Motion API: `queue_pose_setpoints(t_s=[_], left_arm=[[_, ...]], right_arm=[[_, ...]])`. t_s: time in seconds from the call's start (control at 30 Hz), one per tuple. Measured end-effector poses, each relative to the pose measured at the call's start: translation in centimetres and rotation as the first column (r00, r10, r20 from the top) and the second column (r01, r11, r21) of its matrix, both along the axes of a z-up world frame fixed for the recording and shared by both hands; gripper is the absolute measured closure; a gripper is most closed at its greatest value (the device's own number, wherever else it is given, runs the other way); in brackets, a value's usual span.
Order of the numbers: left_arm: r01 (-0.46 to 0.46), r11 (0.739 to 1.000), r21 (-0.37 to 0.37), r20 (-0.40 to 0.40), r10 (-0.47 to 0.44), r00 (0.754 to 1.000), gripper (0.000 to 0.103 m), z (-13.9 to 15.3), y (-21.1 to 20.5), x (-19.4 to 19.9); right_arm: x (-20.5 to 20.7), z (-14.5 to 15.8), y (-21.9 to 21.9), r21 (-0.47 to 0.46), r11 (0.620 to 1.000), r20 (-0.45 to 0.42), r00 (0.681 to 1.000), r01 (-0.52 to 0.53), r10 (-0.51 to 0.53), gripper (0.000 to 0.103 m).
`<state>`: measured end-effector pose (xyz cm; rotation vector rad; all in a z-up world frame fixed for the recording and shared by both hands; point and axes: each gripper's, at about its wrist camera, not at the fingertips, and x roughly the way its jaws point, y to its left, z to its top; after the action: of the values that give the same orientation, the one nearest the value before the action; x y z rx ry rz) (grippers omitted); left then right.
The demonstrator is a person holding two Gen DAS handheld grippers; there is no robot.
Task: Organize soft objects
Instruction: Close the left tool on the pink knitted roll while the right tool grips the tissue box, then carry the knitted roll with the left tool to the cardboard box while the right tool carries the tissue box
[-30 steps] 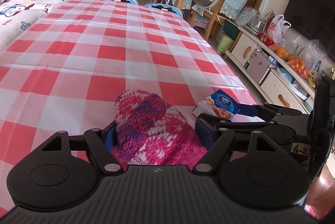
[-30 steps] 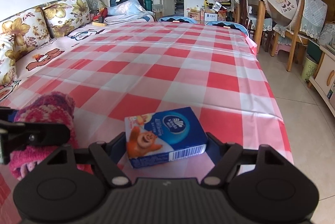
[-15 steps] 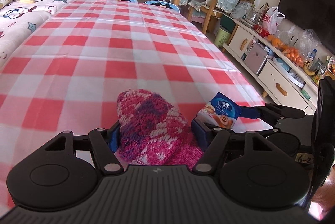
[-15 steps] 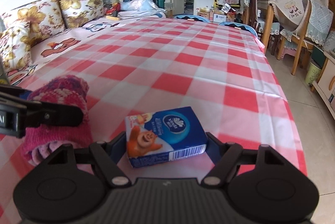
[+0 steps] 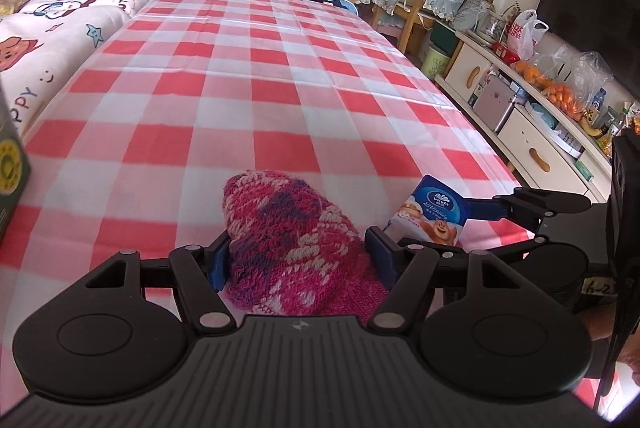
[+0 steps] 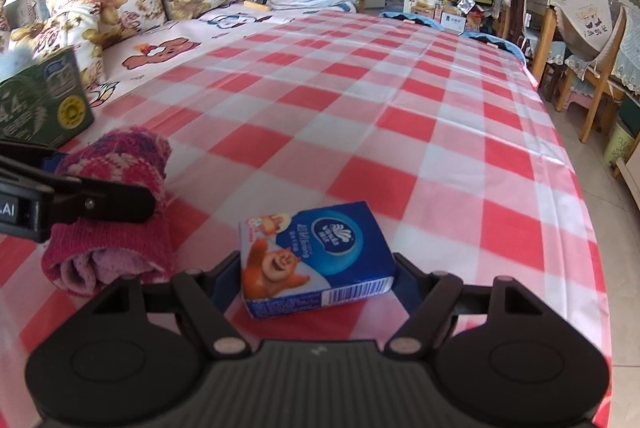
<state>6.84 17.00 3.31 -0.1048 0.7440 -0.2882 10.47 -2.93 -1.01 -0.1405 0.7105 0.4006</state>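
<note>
Left tool [image 5: 298, 260]: fingers clamped on a rolled pink knitted item [image 5: 292, 240], near the tabletop's [image 5: 248, 75] near edge.
Right tool [image 6: 318, 272]: fingers pressed against both sides of a blue tissue pack [image 6: 316, 256], near the near right corner; whether either item is lifted cannot be told.
Green carton [image 6: 42, 99]: stands at the left edge, likely the destination.
Progress, judged: both soft items gripped, neither yet placed; far half of the tabletop holds nothing sorted.

The blue tissue pack [image 5: 434, 214] reads "Vinda". The sofa cover [image 5: 30, 95] shows "PPY". The green box [image 6: 44, 99] shows "44".
</note>
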Motion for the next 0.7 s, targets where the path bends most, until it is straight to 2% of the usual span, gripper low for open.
queue_pose_setpoints(t_s=[0.43,0.7], left_arm=[[0.017,1.0,-0.008,-0.003,-0.017,1.0,0.019,-0.3,1.0,-4.5],[0.029,1.0,0.01,0.038,-0.029,0.999,0.02,-0.5,1.2,-6.5]], right_arm=[[-3.8,1.0,2.3,-0.063,0.998,-0.079,0.997,-0.014,0.009,0.027],[-5.5,1.3,2.2,-0.087,0.996,-0.105,0.994,0.024,-0.033,0.027]])
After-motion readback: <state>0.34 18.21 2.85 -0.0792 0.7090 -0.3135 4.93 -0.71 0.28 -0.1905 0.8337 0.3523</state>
